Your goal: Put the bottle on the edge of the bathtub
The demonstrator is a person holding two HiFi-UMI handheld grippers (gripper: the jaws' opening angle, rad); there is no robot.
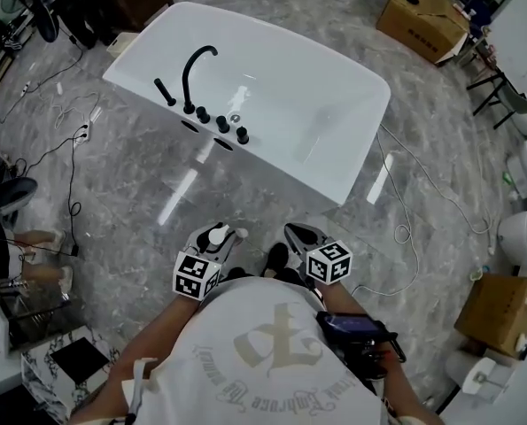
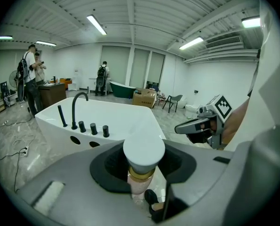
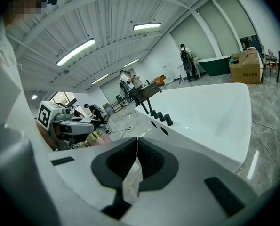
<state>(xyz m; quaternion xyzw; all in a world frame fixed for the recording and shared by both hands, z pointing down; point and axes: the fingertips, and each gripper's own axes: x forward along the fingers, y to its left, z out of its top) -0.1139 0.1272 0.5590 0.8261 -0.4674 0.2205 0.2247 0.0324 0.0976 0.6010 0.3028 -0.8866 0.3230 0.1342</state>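
Clamping a small bottle (image 2: 143, 155) between its dark moulded pads, the left gripper (image 2: 142, 175) is holding it upright by the neck; the bottle is showing a smooth, rounded white cap, a shiny gold collar and a pale pink translucent body. In the head view that left gripper (image 1: 228, 235) and the bottle (image 1: 215, 234) are sitting low in the centre of the frame, well apart from the glossy white bathtub (image 1: 281, 172) filling the upper middle. A black arched faucet (image 1: 195, 73) and a row of short black cylindrical knobs (image 1: 220, 124) are standing along the tub's near rim. The right gripper (image 3: 132, 166) is carrying nothing, its black ribbed pads meeting at the tips. Polished grey marble floor (image 1: 139, 193) is reflecting the ceiling strip lights
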